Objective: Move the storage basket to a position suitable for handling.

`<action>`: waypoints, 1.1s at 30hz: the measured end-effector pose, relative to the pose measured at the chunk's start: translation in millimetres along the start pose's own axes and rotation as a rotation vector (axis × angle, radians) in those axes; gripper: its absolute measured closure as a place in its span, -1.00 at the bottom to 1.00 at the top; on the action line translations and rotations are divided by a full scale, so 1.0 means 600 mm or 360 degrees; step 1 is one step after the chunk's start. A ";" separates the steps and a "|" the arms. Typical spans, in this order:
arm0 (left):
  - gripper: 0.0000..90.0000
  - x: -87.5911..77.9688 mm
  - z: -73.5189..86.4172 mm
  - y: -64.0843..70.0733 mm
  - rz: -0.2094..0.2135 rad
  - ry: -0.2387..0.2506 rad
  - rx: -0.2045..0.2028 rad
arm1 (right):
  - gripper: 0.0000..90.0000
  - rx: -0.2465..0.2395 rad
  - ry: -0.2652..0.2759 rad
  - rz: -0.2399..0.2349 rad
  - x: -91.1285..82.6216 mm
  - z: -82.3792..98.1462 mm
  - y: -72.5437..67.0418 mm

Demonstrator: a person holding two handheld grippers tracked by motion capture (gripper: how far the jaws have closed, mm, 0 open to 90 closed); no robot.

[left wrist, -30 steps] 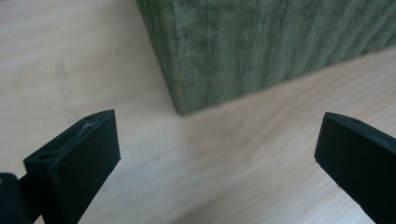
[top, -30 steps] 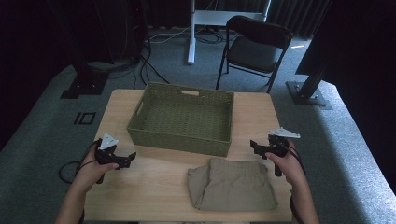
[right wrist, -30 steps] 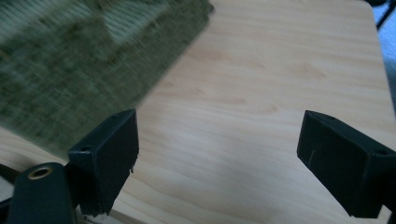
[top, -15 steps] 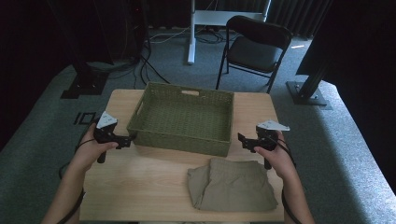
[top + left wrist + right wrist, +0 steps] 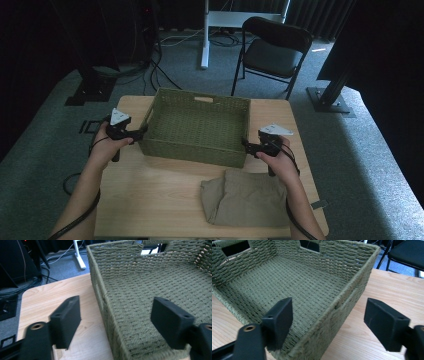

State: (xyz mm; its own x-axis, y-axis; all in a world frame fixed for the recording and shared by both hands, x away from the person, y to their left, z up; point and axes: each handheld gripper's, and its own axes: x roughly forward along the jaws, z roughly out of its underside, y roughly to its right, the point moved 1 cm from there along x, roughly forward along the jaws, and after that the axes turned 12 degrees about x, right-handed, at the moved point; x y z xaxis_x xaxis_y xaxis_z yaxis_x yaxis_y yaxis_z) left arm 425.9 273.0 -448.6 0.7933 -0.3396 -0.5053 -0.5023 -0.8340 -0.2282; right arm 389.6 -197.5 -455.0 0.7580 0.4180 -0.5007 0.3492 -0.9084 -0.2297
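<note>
Basket: a green woven basket (image 5: pixel 197 127) stands on the far half of the table (image 5: pixel 160 195), with its long sides running across the table and cut-out handle slots in its walls; inside, bare woven floor.
Left gripper: the left gripper (image 5: pixel 141 134) is at the basket's left end wall, near the front corner. In the left gripper view that wall's rim (image 5: pixel 103 302) runs up between the two black jaws, one jaw outside over the table wood, the other over the basket's inside.
Left jaws: apart, with a gap on either side of the wall; they have just been closing, and the pads do not press on the weave.
Right gripper: the right gripper (image 5: pixel 247 145) is at the basket's right end wall, near the front corner. In the right gripper view the rim (image 5: pixel 342 302) passes between the jaws.
Right jaws: apart, astride the wall without touching it; they have just been closing a little.
Cloth: a folded tan cloth (image 5: pixel 245 197) lies on the near right part of the table, just in front of the basket and apart from it.
Hands: each hand grips its tool's handle, forearms coming in from the near edge.
</note>
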 end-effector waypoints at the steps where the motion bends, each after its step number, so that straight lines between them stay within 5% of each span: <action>1: -0.26 0.004 0.000 0.000 -0.0021 -0.0011 -0.0001 | -0.38 0.0001 -0.0005 0.0004 0.003 0.000 -0.002; 5: -0.09 0.020 0.004 0.002 -0.0037 -0.0043 0.0020 | -0.22 -0.0013 -0.0040 0.0013 0.013 0.007 -0.010; 9: 0.31 0.028 0.010 0.005 -0.0055 -0.0063 -0.0001 | -0.13 -0.0060 -0.0068 0.0013 0.020 0.016 -0.017; 13: 0.34 0.031 0.019 0.009 -0.0034 -0.0149 -0.0030 | 0.15 -0.0110 -0.0100 0.0092 0.020 0.023 -0.021; 17: 0.43 0.034 0.025 0.015 -0.0024 -0.0188 -0.0038 | 0.29 -0.0047 -0.0103 0.0113 0.020 0.025 -0.026; 22: 0.63 0.030 0.035 0.013 -0.0035 -0.0158 -0.0244 | 0.34 0.0013 -0.0102 0.0146 0.020 0.025 -0.029; 26: 0.76 0.029 0.034 0.022 -0.0071 -0.0131 -0.0165 | 0.36 0.0038 -0.0124 0.0151 0.020 0.023 -0.030; 33: 0.79 0.015 0.040 0.027 -0.0089 -0.0142 -0.0190 | 0.39 0.0018 -0.0146 0.0158 0.023 0.021 -0.034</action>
State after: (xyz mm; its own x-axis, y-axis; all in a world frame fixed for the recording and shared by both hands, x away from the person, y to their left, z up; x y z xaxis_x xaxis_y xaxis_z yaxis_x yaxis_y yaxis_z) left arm 416.5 266.9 -477.0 0.7825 -0.2553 -0.5679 -0.4095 -0.8981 -0.1605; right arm 386.4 -173.4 -467.7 0.7348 0.3246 -0.5956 0.2681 -0.9455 -0.1846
